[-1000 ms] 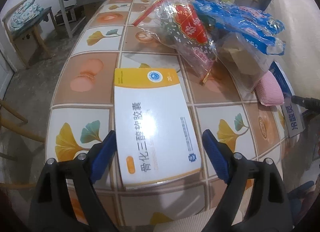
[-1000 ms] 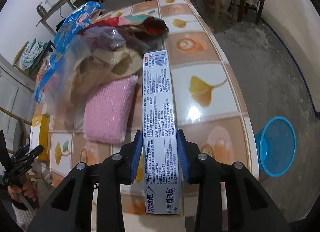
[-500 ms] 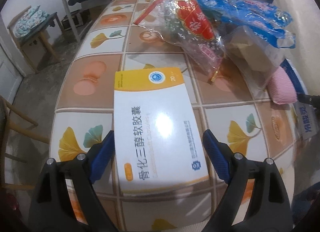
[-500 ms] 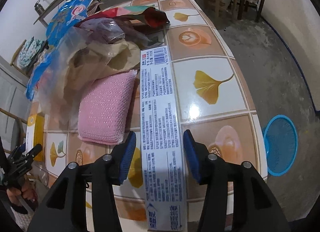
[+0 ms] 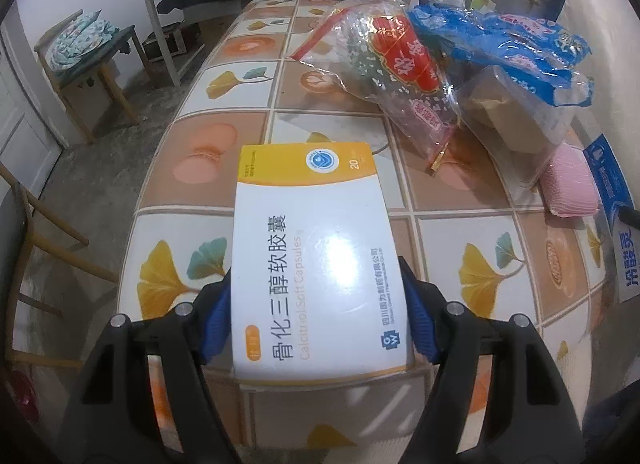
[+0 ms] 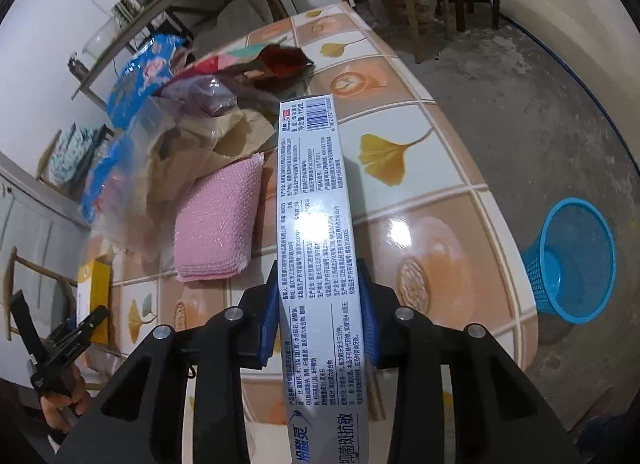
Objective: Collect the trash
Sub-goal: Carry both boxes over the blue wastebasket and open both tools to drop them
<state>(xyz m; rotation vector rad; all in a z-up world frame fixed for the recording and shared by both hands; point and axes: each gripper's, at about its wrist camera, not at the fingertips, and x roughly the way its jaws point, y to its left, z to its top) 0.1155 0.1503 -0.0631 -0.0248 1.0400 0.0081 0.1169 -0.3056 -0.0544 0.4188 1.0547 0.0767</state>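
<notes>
Both jaw pairs closing: left gripper point(image 5: 316, 312) flanks the capsule box point(image 5: 316, 260), right gripper point(image 6: 320, 312) the toothpaste box point(image 6: 316, 224); both long axes run toward 12 o'clock. Blue basket point(image 6: 576, 260) at right's 3 o'clock.

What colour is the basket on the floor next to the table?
The basket is bright blue, seen best in the right wrist view.

The bench point(image 5: 224, 136) is shiny and smooth. The box point(image 5: 316, 256) is glossy card. The bags point(image 5: 400, 76) are crinkly plastic. The sponge point(image 6: 220, 224) looks bumpy.
</notes>
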